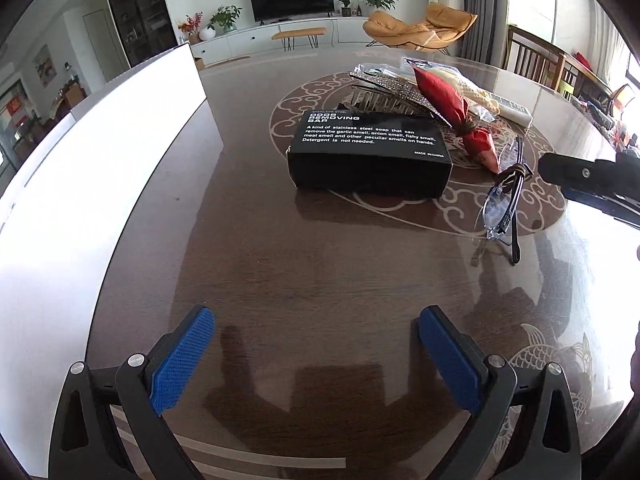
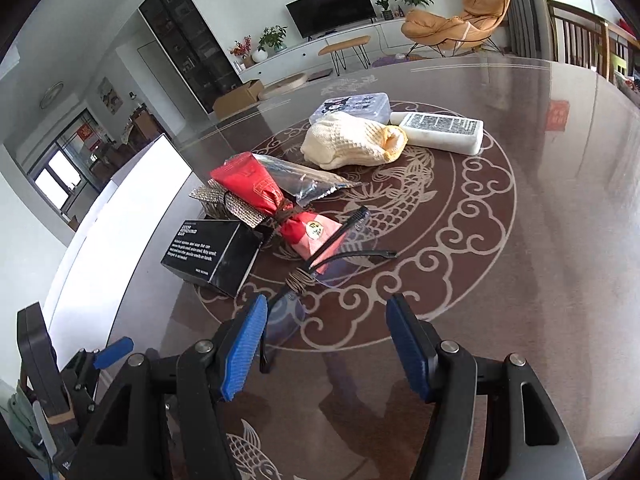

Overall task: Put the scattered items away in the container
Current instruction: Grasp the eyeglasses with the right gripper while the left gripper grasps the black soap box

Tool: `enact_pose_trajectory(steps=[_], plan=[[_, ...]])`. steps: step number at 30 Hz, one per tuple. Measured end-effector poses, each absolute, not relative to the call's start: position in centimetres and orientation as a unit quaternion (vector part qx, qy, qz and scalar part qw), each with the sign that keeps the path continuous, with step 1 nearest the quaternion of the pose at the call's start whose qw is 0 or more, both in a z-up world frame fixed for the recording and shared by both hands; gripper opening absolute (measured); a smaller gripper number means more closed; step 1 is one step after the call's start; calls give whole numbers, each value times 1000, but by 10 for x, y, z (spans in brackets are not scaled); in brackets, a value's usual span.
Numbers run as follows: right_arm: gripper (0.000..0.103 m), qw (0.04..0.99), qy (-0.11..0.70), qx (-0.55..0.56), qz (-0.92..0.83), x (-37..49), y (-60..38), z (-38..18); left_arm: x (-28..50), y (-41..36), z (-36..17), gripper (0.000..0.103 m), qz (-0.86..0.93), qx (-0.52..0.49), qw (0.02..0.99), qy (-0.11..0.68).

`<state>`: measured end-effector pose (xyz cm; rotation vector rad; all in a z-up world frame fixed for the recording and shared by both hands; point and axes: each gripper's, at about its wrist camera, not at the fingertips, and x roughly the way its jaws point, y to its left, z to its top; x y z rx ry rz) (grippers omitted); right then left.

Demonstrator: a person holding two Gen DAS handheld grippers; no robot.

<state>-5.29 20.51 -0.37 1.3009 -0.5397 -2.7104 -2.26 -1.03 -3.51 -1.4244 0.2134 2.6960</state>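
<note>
A white container [image 1: 100, 152] stands at the table's left; it also shows in the right wrist view [image 2: 120, 216]. A black box [image 1: 370, 152] [image 2: 212, 254], a red pouch [image 1: 460, 116] [image 2: 276, 208], a rhinestone hair clip [image 1: 384, 88] [image 2: 232, 204] and glasses [image 1: 502, 200] [image 2: 320, 276] lie scattered at the centre. A cream cloth [image 2: 352, 140], a white remote [image 2: 440, 130] and a small plastic case [image 2: 352, 106] lie farther back. My left gripper [image 1: 316, 356] is open and empty over bare table, short of the black box. My right gripper [image 2: 326, 344] is open, with the glasses just ahead of its left finger.
The dark glass-topped table [image 1: 320, 280] has a pale scroll pattern. A clear plastic wrapper [image 2: 304, 178] lies by the red pouch. Wooden chairs [image 1: 536, 60] stand at the far right edge. The right gripper's body [image 1: 592, 180] enters the left wrist view from the right.
</note>
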Motion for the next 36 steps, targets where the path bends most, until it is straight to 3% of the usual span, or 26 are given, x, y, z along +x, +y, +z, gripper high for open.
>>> enact_pose_trajectory(steps=[7, 18, 25, 36], plan=[[63, -16, -96, 453, -886, -77, 168, -15, -17, -31, -41, 103, 882, -468, 48, 32], [67, -68, -76, 439, -893, -20, 246, -20, -62, 23, -38, 103, 871, -476, 104, 63], [68, -65, -70, 428, -899, -15, 249, -21, -102, 56, -37, 103, 873, -483, 49, 34], [69, -60, -78, 426, -899, -13, 253, -21, -54, -52, -39, 103, 875, -479, -61, -40]])
